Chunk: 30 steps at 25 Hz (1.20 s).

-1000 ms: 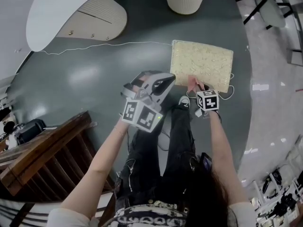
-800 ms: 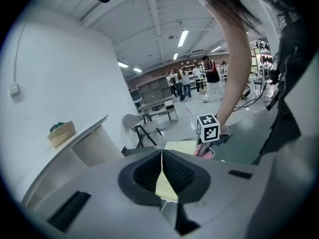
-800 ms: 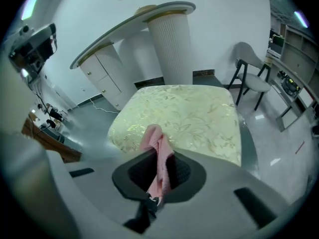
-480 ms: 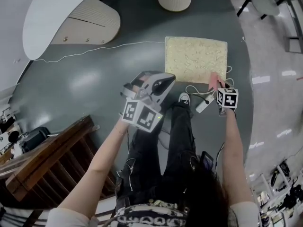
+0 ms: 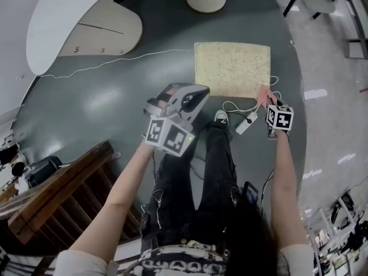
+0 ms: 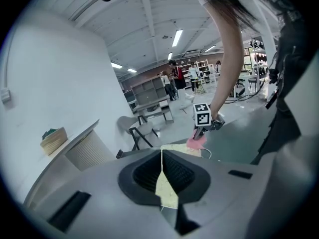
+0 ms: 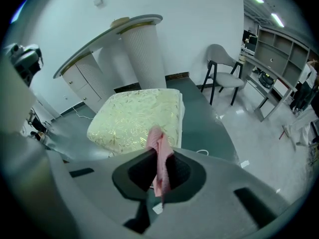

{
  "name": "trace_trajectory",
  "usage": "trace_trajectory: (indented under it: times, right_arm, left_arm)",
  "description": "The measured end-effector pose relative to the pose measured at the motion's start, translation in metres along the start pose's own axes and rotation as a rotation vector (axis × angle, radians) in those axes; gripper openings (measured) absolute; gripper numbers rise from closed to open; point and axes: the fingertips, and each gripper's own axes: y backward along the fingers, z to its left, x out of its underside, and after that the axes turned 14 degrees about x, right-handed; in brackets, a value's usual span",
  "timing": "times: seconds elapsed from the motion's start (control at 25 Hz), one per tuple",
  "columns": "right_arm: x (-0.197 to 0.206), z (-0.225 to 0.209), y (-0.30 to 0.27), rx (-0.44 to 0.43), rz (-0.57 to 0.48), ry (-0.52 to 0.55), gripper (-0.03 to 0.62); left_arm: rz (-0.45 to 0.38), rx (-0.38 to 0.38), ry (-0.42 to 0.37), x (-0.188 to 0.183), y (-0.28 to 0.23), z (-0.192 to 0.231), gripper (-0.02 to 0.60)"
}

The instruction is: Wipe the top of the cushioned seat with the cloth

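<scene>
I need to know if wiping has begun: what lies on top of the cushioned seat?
The cushioned seat shows a bare patterned top. The pink cloth, clamped in the right gripper, hangs at its near right corner; the strip it covers there cannot be seen.

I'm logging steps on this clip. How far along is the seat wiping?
Done: the cloth is picked up and clamped in the right gripper. In hand: it hangs by the near right corner of the seat; whether it touches the top can't be told. The left gripper is shut, empty and held back. Left: wiping across the top. No wiped patch shows, so how much is covered can't be judged.
</scene>
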Motion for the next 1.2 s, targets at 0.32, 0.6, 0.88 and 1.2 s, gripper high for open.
trace_trajectory:
  times: [0.32,0.6,0.88,1.2]
  right_arm:
    - [-0.036,0.028,0.053,-0.139,-0.134,0.012,0.009]
    - [-0.062,0.03,0.137,-0.219,-0.228,-0.029,0.008]
    - [-0.085,0.04,0.217,-0.299,-0.284,-0.032,0.009]
    - [-0.109,0.061,0.281,-0.343,-0.346,-0.016,0.009]
  left_arm:
    - [0.006,-0.038,0.003,-0.023,0.0,0.005,0.006]
    - [0.013,-0.093,-0.004,-0.069,0.022,-0.008,0.008]
    - [-0.009,-0.155,0.04,-0.112,0.052,-0.027,0.006]
    - [-0.022,-0.187,0.096,-0.125,0.077,-0.043,0.008]
